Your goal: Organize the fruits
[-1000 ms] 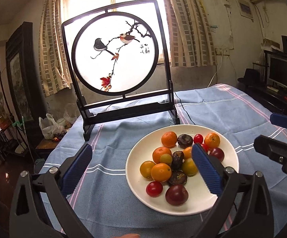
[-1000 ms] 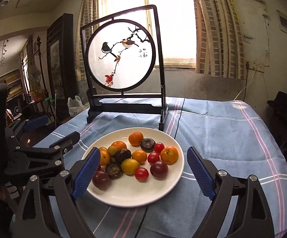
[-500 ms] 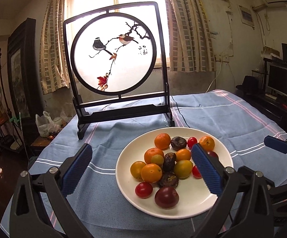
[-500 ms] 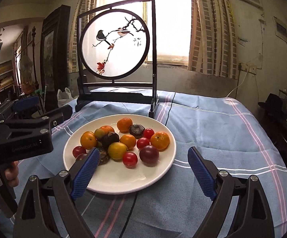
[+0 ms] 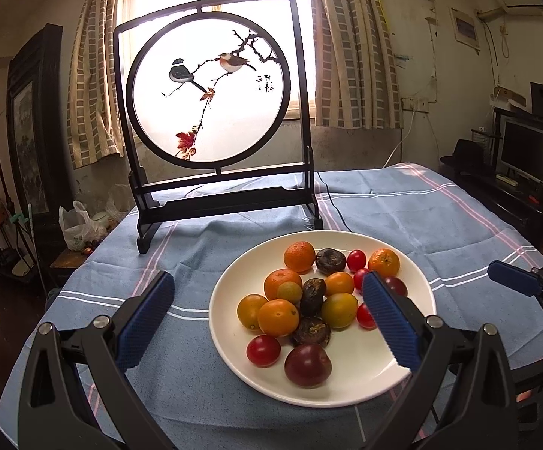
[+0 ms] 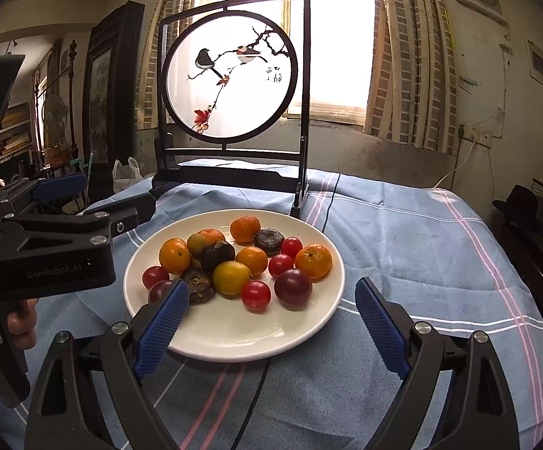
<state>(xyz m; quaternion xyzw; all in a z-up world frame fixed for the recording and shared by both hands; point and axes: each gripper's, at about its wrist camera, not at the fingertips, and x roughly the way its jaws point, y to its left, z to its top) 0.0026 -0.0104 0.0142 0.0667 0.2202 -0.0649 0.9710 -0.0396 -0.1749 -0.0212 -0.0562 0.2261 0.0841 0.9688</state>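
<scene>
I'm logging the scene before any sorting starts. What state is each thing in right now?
left tool: open, holding nothing
right tool: open, holding nothing
white plate: flat on the tablecloth, heaped with mixed fruit
fruit pile: all on the plate, unsorted
dark plum: loose at the pile's near edge
bird screen: upright behind the plate
tablecloth: spread over the table

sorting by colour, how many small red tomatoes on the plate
4: two at the back, one in front, one left. More could hide under the pile.
</scene>
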